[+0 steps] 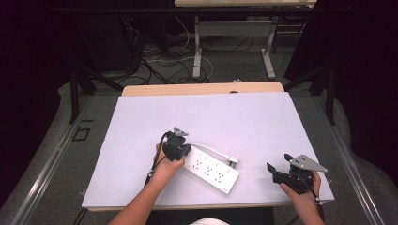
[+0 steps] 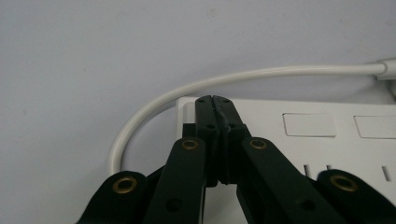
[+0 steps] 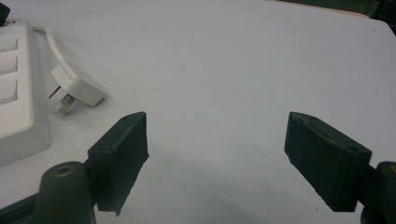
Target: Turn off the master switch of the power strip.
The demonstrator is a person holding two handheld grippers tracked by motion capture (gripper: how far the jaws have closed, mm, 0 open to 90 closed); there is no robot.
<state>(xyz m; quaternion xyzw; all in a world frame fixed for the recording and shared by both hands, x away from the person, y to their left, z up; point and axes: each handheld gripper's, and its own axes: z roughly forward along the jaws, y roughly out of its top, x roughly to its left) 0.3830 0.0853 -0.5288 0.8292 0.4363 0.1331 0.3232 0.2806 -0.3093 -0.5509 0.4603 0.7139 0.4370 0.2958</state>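
Observation:
A white power strip lies at an angle on the white table top, near the front middle. Its white cable loops from the strip's left end to a white plug lying loose beside it. My left gripper is shut with nothing between its jaws. Its tips sit over the strip's left end, close to where the cable comes out. My right gripper stands open and empty at the front right, apart from the strip. From that gripper, the plug and strip show at far left.
The white table top has a wooden strip along its far edge. Beyond it, loose cables lie on the floor by the legs of another desk. Dark frames stand at both sides.

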